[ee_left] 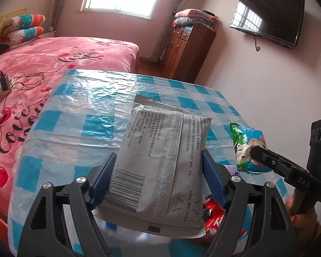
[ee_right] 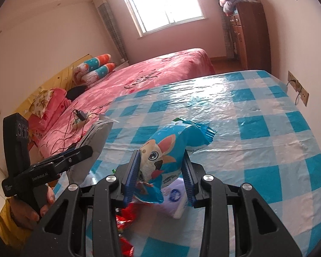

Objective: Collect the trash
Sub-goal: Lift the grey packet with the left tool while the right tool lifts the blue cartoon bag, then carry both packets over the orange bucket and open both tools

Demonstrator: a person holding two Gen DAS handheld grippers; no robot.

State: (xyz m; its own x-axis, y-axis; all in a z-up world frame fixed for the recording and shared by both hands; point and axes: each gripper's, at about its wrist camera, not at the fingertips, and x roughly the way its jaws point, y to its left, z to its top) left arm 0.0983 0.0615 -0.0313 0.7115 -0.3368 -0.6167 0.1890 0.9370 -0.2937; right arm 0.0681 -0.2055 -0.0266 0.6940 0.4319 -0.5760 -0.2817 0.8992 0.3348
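My left gripper [ee_left: 158,158] is shut on a grey printed packet [ee_left: 160,167] with a barcode and holds it above the table. It shows at the left of the right wrist view [ee_right: 94,141]. My right gripper [ee_right: 161,160] is shut on a blue snack bag with a cartoon rabbit [ee_right: 160,150], lifted over the table. That bag also shows in the left wrist view [ee_left: 249,147], held by the right gripper [ee_left: 256,152]. A red wrapper [ee_left: 214,216] lies under both grippers, also in the right wrist view [ee_right: 126,218]. A white tissue pack [ee_right: 175,199] lies beneath the blue bag.
The table carries a blue and white checked plastic cloth [ee_right: 256,124]. A pink bed [ee_left: 53,64] with a charger and cables stands to the left. A wooden cabinet [ee_left: 188,49] and a wall TV [ee_left: 267,19] are beyond. A wall socket [ee_right: 297,87] is at the table's right.
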